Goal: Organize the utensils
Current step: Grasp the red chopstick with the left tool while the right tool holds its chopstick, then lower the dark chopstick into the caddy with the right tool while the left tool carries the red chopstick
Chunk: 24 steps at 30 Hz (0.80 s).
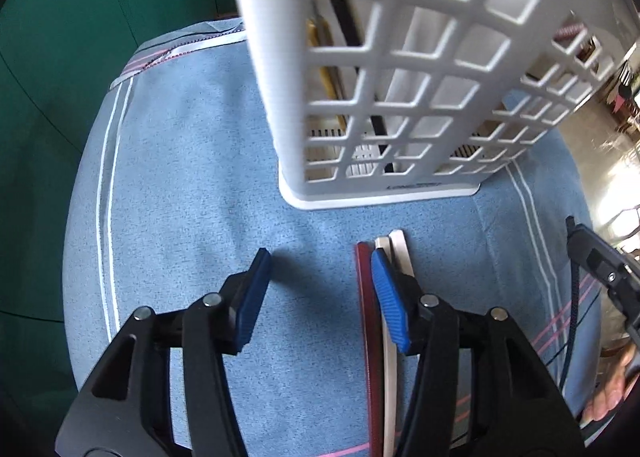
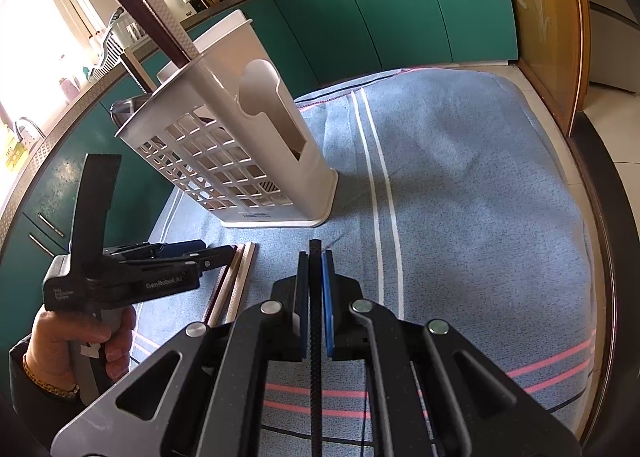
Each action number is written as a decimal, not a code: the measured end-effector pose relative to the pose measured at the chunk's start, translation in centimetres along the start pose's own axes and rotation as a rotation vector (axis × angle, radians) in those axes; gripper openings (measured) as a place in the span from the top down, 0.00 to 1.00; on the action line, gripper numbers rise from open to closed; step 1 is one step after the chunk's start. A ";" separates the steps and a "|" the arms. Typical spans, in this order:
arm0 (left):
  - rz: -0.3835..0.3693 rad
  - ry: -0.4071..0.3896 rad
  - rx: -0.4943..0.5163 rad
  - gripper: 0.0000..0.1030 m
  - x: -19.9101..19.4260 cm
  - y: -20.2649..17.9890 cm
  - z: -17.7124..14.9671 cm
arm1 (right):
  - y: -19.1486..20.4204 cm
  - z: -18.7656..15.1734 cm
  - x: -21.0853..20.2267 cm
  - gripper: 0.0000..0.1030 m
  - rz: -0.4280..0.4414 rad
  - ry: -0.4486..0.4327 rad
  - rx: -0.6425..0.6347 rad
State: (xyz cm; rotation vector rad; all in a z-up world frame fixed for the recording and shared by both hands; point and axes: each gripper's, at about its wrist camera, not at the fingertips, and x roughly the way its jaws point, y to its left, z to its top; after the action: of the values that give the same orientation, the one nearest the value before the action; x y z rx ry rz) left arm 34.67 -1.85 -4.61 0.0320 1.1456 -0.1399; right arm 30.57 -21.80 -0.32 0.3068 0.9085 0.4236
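Beside the white holder [image 2: 224, 145], the left claw [image 1: 320, 277] hangs spread over 3 chopsticks [image 1: 386, 321] on the cloth-covered desk [image 2: 460, 177]; the right claw [image 2: 316, 281] pinches a black chopstick [image 2: 315, 357]. Next: likely slotting it in.

Green cabinets [image 2: 400, 5], bright window [image 2: 28, 25], tiled floor [image 2: 608, 113]

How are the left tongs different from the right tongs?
The left tongs stand open with nothing between them; the right tongs are shut on a black stick. The left tongs hang above the cloth beside the sticks lying there; the right tongs hold theirs off the cloth. Both have blue pads and point toward the white basket.
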 end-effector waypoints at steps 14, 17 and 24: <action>0.034 -0.046 0.076 0.94 -1.0 -3.9 -0.6 | 0.9 0.2 -1.1 0.94 0.022 -0.024 -0.021; 0.007 -0.117 0.050 0.94 -3.9 -3.1 -1.7 | 1.4 0.4 -1.9 0.94 0.035 -0.039 -0.032; 0.016 -0.382 0.071 0.94 -15.5 -1.4 -6.4 | 3.6 -0.7 -6.0 0.94 0.054 -0.115 -0.097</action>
State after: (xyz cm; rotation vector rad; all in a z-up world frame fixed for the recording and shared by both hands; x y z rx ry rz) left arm 22.45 -1.12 6.96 0.0739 0.7586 -0.1647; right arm 25.92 -21.46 4.92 0.2641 0.7664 0.4937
